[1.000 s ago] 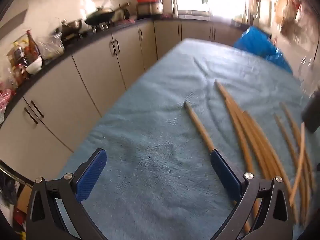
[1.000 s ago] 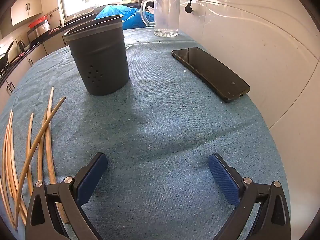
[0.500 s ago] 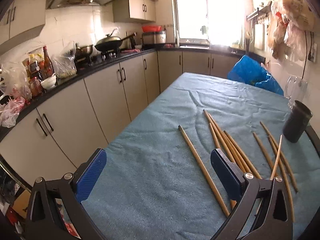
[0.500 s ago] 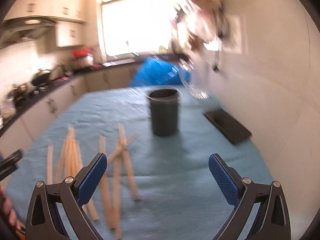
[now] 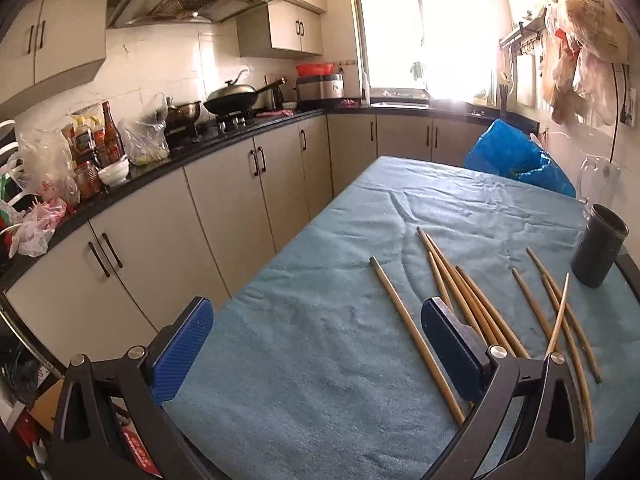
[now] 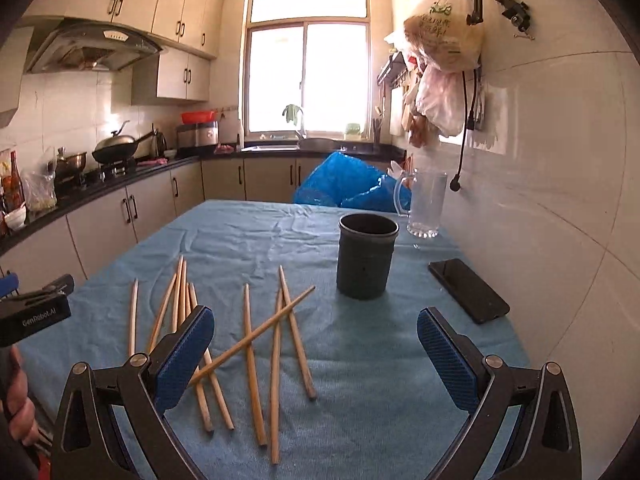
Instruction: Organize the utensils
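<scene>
Several wooden chopsticks (image 6: pixel 276 344) lie scattered on the blue cloth, some crossing; the same chopsticks (image 5: pixel 472 304) show at the right of the left wrist view. A dark round utensil holder (image 6: pixel 366 256) stands upright beyond them, also seen as the holder (image 5: pixel 598 250) at the far right. My right gripper (image 6: pixel 316 354) hangs open above the near end of the chopsticks, holding nothing. My left gripper (image 5: pixel 320 344) is open over the cloth, left of the chopsticks; its body (image 6: pixel 36 314) shows at the left edge of the right wrist view.
A black phone (image 6: pixel 468 290) lies right of the holder near the tiled wall. A clear glass mug (image 6: pixel 426 208) and a blue plastic bag (image 6: pixel 344 184) sit at the table's far end. Kitchen cabinets (image 5: pixel 224 216) run along the left. A hand (image 6: pixel 18 400) holds the left gripper.
Both grippers have pulled back and tilted up from close over the cloth, so the whole table and kitchen now show. Both stayed open; the chopsticks and holder have not moved.
</scene>
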The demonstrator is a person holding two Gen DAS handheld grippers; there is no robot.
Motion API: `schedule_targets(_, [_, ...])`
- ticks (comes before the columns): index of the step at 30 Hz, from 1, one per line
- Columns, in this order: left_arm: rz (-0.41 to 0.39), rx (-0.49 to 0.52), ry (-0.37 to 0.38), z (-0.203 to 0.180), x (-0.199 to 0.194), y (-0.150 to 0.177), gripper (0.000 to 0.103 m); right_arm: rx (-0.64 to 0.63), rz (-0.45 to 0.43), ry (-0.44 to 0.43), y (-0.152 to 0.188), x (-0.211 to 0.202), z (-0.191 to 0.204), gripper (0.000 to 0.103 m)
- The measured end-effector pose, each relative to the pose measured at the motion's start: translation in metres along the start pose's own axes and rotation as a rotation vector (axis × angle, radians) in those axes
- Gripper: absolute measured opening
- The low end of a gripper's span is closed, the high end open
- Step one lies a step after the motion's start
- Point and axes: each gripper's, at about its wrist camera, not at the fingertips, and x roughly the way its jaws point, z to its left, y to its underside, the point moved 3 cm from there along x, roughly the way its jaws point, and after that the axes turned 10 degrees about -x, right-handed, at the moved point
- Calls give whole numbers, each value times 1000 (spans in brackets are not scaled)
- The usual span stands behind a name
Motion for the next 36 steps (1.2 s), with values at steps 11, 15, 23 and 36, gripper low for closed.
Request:
schedule_targets(11, [34,9,-5,-3,9,7,103,3,15,-12,4,1,-2,103])
schedule_targets(15, [43,6,-4,-3,12,8,103,4,20,-11,4,2,-2,103])
schedule_targets(23, [46,12,-10,-5,14,9,103,1,33,-15,5,4,0,103])
schedule_targets(36, [51,17,-10,-6,15,13,103,-5,36,-20,7,4,1,103])
